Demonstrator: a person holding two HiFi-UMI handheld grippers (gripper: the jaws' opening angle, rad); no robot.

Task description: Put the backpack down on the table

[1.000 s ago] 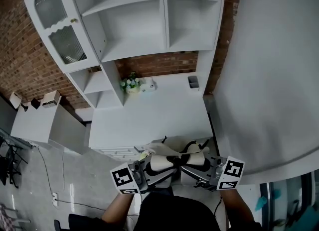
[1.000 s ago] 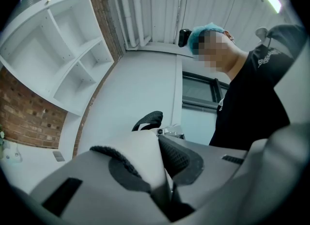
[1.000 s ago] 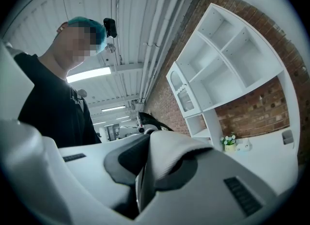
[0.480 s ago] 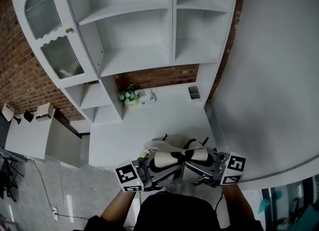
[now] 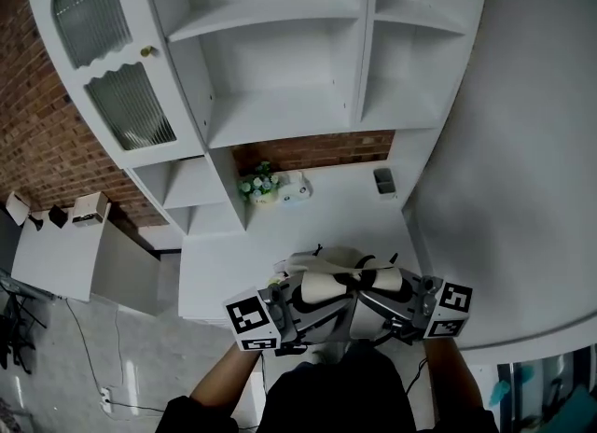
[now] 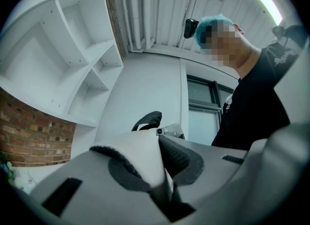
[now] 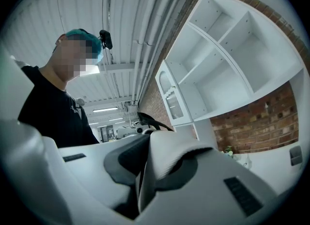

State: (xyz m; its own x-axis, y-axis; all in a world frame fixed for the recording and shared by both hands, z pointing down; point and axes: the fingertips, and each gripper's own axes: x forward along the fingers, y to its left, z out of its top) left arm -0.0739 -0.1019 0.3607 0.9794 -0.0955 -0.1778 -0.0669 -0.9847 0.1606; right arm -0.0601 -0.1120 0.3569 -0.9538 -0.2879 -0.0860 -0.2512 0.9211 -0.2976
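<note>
Head view: my left gripper (image 5: 300,308) and right gripper (image 5: 390,302) hold the backpack (image 5: 340,284) between them, above the near part of the white table (image 5: 308,226); flowers (image 5: 258,186) stand by its far edge. Each pair of jaws is nearly closed, pinching a fold of the backpack's pale fabric.

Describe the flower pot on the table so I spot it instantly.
Find the tall white shelf unit against the brick wall; the white table runs beneath it. At the table's back left stands the flower pot. Its green leaves and white blooms set it apart from the white object beside it and the grey holder.
</note>
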